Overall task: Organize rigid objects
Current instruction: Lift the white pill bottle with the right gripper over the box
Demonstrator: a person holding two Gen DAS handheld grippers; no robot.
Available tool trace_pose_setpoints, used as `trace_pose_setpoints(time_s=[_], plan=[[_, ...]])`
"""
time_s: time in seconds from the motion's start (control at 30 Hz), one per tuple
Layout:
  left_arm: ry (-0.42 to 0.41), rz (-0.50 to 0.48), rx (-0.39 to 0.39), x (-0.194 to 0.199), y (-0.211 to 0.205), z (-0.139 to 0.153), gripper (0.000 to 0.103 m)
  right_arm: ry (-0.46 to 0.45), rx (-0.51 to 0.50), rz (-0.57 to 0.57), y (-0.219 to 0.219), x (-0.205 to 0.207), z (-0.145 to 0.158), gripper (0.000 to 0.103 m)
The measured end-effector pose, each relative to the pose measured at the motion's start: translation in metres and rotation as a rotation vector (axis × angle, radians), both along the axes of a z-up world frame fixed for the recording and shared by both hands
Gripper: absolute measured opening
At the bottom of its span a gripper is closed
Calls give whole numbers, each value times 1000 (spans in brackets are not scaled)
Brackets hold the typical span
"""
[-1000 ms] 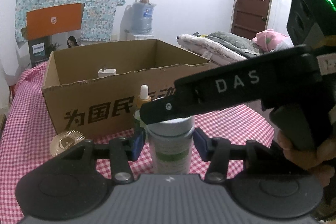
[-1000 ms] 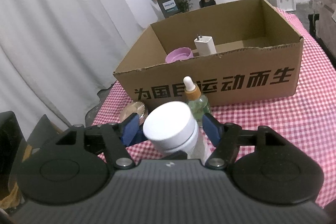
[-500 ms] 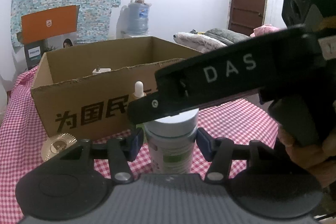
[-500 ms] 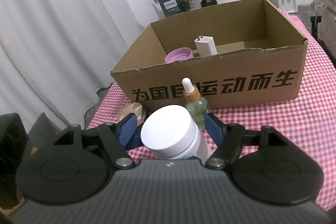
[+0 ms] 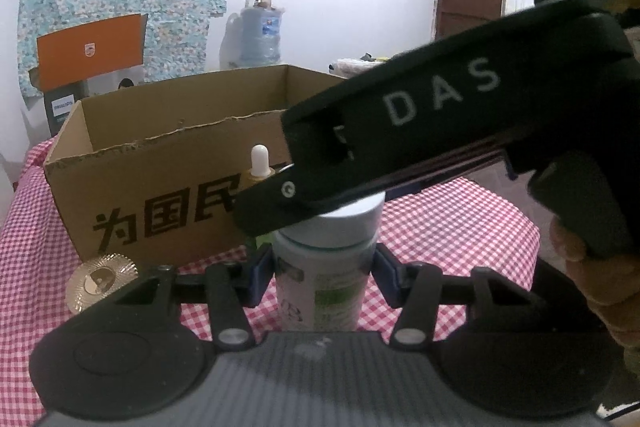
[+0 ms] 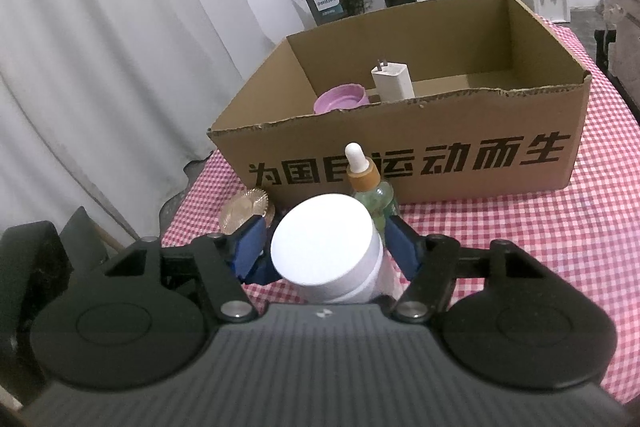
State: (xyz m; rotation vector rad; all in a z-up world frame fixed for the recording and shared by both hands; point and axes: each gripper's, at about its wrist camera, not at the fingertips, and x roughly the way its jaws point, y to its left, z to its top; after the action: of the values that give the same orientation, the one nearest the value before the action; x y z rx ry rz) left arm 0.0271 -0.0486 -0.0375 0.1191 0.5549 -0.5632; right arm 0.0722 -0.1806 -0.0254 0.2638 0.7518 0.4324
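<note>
A: What fills most of the frame?

B: The checked tablecloth (image 6: 520,227), and on it the open cardboard box (image 6: 460,131) across the upper middle of the right wrist view. Inside, toward its left, sit a pink lid (image 6: 340,99) and a white charger (image 6: 394,81) just right of it.

A: And the task's thing?

B: A white-capped bottle (image 5: 324,267) stands in the lower centre of both views, in front of the box. The left gripper (image 5: 324,269) has its blue pads either side of the bottle's body, the left pad touching, the right with a sliver of gap; its jaws are closing.

A: The right one?

B: The right gripper (image 6: 326,247) brackets the cap from above, jaws closing too; I cannot tell if the pads press.

A: Smaller things?

B: A dropper bottle (image 6: 368,183) just behind the cap, and a gold disc (image 6: 244,209) lower left of the box.
</note>
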Motion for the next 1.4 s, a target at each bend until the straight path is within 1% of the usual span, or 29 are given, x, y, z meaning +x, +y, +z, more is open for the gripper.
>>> trace_pose_setpoints(time_s=[0.17,0.2,0.37,0.53,0.63,0.77,0.87,0.93,1.03,1.1,1.13,1.23,1.4], plan=[[-10,12,1,-1,-2,0,54,-1,-12,4,-1,-2,-1,65],[-11,16,2,-3,-3,0,54,-2,-14,5,-1,-3,-1,60],[-19,16,5,-6,-5,2,54,-13,-19,6,-2,-7,-1,59],[-56,13,24,-14,-7,17,54,-40,-15,13,-3,-15,11,59],[-106,12,35,-18,-7,36,54,-81,-12,36,-4,-19,29,59],[-187,20,61,-14,-11,68,54,-155,-5,76,-9,-17,65,59],[-228,27,68,-1,-15,94,54,-194,3,103,-14,-6,93,58],[-235,28,70,12,-20,110,54,-216,0,122,-19,6,113,58],[-209,24,66,42,-28,129,54,-226,-12,143,-25,30,135,58],[-158,15,50,70,-31,136,54,-208,-25,150,-30,55,145,58],[-119,11,37,87,-34,138,54,-189,-25,150,-34,71,148,58],[-26,7,27,130,-39,135,54,-114,-14,144,-43,117,147,58],[140,13,20,203,-48,117,54,26,20,125,-60,191,124,57]])
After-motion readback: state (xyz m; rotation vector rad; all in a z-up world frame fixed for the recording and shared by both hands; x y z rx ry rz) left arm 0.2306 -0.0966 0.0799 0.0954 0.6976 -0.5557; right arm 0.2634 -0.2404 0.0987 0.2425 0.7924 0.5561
